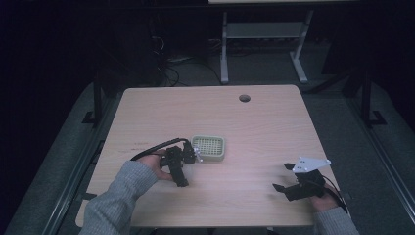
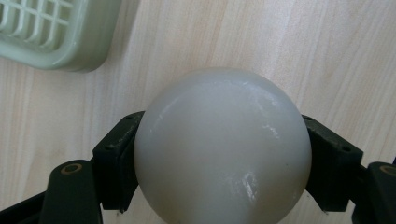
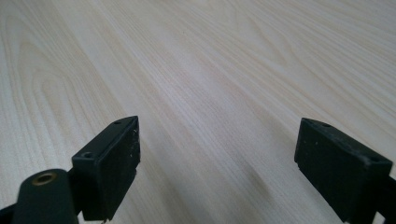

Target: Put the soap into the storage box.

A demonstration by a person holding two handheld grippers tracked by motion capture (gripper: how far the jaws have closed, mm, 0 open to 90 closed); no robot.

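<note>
I see the left gripper (image 1: 195, 155) at centre-left of the high view, with its tip at the left edge of the basket (image 1: 209, 148). In the left gripper view the jaws are clamped on a white ball (image 2: 222, 147), one jaw on each side of it. The ball sits at centre and lower centre of that frame, above bare tabletop (image 2: 280, 42). The basket, pale green with a grid floor, lies in the upper left corner of the same frame, near the ball but apart from it. I cannot tell from either view whether the ball touches the wood beneath it.

I see the right gripper (image 1: 283, 177) at lower right of the high view, well apart from the basket, with a grey plate (image 1: 310, 164) on top. In the right gripper view its jaws stand wide, with nothing between them but wood grain. The gripper points toward the left of the high frame.

A round hole (image 1: 244, 98) marks the tabletop near its far edge, upper centre of the high view. A grey sleeve (image 1: 120, 193) enters at lower left.
</note>
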